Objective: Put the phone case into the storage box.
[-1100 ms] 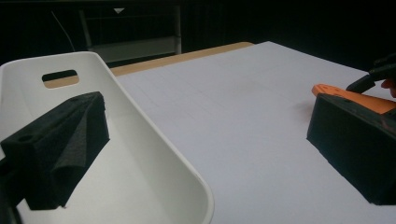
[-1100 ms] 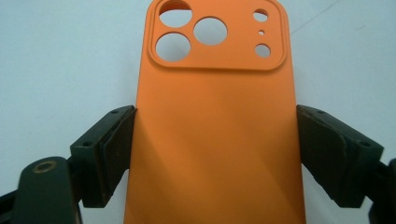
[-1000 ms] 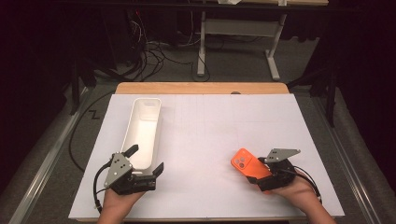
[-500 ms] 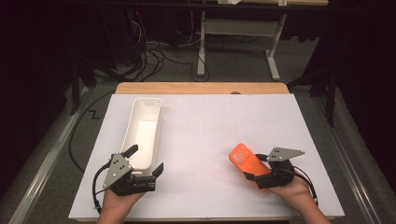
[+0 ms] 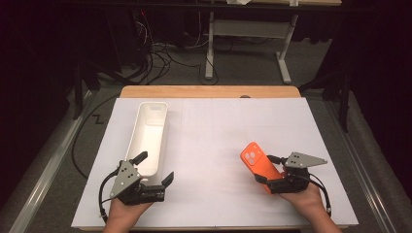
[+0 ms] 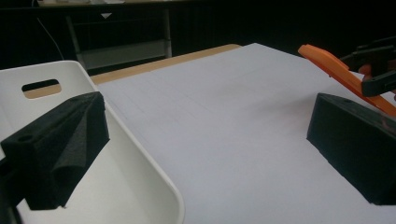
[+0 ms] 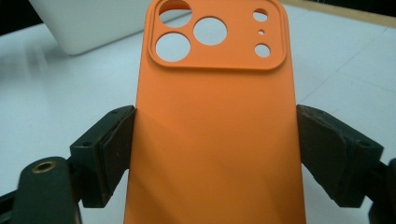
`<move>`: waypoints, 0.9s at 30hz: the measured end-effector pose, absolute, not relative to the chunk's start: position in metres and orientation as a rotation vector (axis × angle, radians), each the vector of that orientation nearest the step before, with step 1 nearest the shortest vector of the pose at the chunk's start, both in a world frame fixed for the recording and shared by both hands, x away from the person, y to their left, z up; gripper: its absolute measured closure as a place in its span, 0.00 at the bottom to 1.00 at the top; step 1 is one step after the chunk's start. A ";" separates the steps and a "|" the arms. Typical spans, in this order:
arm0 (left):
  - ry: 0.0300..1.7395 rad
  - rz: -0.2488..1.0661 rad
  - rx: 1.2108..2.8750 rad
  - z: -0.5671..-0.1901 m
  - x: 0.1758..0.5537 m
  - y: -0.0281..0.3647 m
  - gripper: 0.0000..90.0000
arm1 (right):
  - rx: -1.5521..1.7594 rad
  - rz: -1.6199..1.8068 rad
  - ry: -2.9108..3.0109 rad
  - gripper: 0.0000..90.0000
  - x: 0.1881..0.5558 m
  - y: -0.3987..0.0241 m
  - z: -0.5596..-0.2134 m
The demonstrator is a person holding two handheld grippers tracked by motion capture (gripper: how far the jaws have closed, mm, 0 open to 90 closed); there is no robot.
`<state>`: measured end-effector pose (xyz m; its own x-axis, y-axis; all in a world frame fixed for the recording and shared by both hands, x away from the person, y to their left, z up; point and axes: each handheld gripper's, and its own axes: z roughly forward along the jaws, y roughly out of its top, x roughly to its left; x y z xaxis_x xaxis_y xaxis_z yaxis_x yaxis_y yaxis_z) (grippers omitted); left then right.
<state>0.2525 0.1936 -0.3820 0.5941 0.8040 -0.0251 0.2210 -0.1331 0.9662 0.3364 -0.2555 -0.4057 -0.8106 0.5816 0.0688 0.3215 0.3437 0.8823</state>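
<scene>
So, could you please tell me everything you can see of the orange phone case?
The orange phone case is a matte, rubbery-looking shell with a raised camera block holding three large round cutouts and three small holes. The right tool grips its two long edges, camera end pointing away from the hand. It is tilted up off the white table.

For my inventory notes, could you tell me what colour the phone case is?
Orange; the phone case shows best in the right gripper view.

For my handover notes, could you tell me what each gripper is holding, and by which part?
The right gripper clamps the orange phone case across its two long edges, near the lower end. The left gripper is open and holds nothing.
</scene>
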 end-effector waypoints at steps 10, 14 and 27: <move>0.836 0.603 1.673 -0.381 0.252 0.190 0.00 | 0.736 1.588 2.243 0.19 0.331 -0.259 -0.399; 0.818 0.589 1.680 -0.381 0.251 0.188 0.00 | 0.711 1.624 2.206 0.19 0.328 -0.260 -0.397; 0.790 0.572 1.696 -0.382 0.250 0.178 0.00 | 0.695 1.669 2.155 0.19 0.325 -0.258 -0.401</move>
<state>0.2501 0.1779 -0.3818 0.6578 0.7527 -0.0257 0.2111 -0.1515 0.9657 0.3252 -0.2583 -0.4007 -0.8276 0.5600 0.0381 0.1769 0.1957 0.9646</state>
